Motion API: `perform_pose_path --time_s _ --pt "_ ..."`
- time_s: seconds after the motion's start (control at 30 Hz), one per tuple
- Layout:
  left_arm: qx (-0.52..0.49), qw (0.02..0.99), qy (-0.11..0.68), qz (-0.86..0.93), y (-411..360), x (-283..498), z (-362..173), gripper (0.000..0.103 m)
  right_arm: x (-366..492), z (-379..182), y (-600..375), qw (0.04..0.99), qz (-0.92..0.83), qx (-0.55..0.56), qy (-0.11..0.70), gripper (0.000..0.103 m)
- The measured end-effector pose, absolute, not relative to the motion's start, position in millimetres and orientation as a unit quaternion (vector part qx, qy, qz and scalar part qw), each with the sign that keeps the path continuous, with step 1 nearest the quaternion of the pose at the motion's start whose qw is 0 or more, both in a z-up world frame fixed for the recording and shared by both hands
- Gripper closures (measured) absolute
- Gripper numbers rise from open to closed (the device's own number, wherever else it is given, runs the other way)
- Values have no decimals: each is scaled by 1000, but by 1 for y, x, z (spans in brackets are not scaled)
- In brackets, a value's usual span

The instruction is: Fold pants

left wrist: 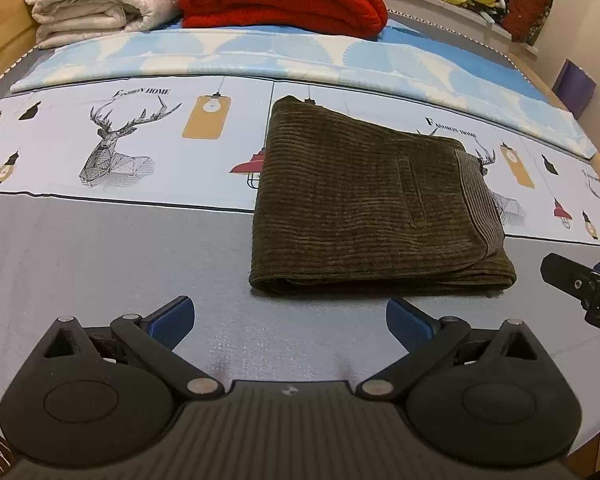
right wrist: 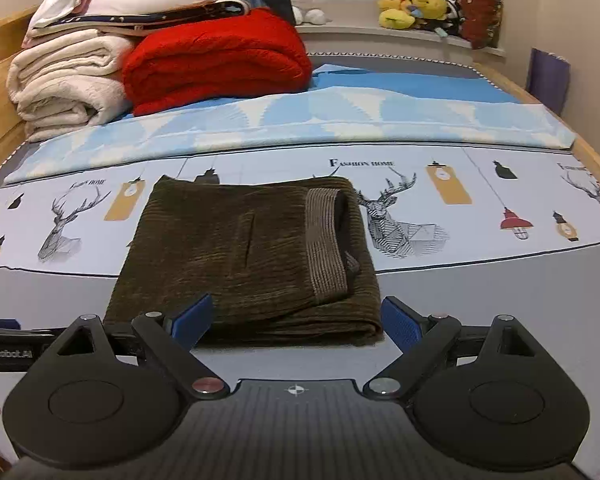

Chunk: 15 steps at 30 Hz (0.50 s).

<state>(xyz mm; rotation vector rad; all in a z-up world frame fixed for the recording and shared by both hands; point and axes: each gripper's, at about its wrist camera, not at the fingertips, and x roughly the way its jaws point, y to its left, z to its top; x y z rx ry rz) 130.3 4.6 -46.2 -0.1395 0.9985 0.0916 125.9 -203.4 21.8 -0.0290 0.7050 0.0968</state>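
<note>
Dark olive corduroy pants (left wrist: 364,204) lie folded into a compact rectangle on the bed, waistband end to the right; they also show in the right wrist view (right wrist: 244,256). My left gripper (left wrist: 290,320) is open and empty, just in front of the fold's near left corner. My right gripper (right wrist: 296,320) is open and empty, hovering at the fold's near edge; its body shows at the right edge of the left wrist view (left wrist: 580,284).
The bed sheet (left wrist: 100,240) has deer and lamp prints. A folded blue-white blanket (right wrist: 300,120) lies behind the pants. A red blanket (right wrist: 220,60) and cream blankets (right wrist: 64,80) are stacked at the back left. Plush toys (right wrist: 416,8) sit on the far ledge.
</note>
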Motion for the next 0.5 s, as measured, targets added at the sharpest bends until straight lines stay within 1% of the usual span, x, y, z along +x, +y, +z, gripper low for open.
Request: perform_pose_path --time_s 0.5 --pt "-62 875 479 44 2 130 -46 1 130 16 -199 931 51 -22 361 11"
